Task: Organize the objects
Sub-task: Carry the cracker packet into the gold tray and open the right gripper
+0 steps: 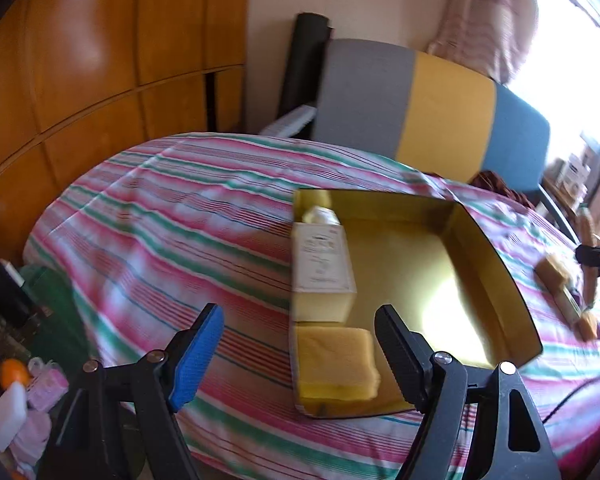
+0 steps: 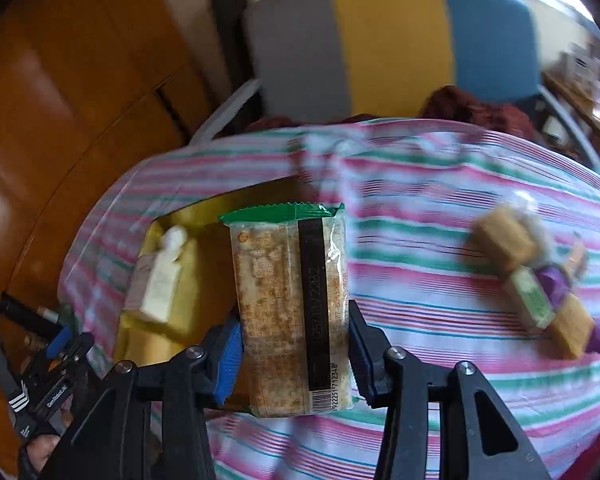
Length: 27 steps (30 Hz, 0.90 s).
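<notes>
A gold tin tray [image 1: 496,256] lies on the striped cloth. Along its left wall sit a white bottle [image 1: 322,256] and a yellow sponge cake [image 1: 336,360]. My left gripper [image 1: 300,356] hovers open over the tray's near left corner with nothing between its fingers. My right gripper [image 2: 294,356] is shut on a clear snack packet with a green top [image 2: 288,308], held above the cloth just right of the tray [image 2: 196,216]. Small wrapped snacks [image 2: 532,280] lie loose on the cloth to the right; in the left wrist view they [image 1: 568,292] sit past the tray's right wall.
A chair back with grey, yellow and blue panels [image 1: 428,108] stands behind the table. Orange wooden cabinets [image 1: 80,60] fill the left. Clutter with a white bottle [image 1: 8,412] sits low at the left. My left gripper [image 2: 56,364] and a hand appear at the right wrist view's lower left.
</notes>
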Available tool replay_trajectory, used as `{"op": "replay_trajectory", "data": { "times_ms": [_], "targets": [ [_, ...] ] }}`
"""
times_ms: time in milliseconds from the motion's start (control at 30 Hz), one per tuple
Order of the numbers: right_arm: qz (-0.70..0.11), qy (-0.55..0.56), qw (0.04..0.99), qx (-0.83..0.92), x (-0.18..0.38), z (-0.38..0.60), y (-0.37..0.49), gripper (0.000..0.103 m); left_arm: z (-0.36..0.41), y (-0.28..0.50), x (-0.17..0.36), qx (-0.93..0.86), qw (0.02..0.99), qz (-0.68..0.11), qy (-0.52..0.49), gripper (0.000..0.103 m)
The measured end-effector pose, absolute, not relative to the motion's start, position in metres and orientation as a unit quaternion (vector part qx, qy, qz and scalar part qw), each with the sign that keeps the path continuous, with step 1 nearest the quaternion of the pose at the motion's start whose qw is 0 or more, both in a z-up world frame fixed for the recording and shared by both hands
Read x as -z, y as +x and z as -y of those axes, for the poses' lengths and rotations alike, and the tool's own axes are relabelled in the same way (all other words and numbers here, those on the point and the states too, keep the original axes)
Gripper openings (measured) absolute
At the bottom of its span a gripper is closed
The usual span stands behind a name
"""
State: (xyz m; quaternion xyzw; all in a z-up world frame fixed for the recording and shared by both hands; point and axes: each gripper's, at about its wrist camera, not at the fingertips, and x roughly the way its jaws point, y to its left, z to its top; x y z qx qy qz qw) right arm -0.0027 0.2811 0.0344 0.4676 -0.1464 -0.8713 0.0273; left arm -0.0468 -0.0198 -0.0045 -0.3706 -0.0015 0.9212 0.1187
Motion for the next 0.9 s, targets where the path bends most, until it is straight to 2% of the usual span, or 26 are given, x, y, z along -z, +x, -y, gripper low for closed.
{"op": "replay_trajectory", "data": {
  "times_ms": [200, 400, 900],
  "targets": [
    [0.1, 0.549, 0.087, 0.825, 0.016, -0.189, -0.059, 0.047, 0.046, -0.05, 0.009, -0.921, 0.098, 0.02, -0.377, 0.079],
    [0.079, 0.602, 0.094, 0.789, 0.06, -0.14, -0.079, 0.047, 0.056, -0.052, 0.018, -0.918, 0.091, 0.03, -0.386, 0.079],
    [0.058, 0.641, 0.064, 0.763, 0.089, -0.106, -0.083, 0.047, 0.063, -0.054, 0.03, -0.91, 0.095, 0.044, -0.401, 0.079]
  ]
}}
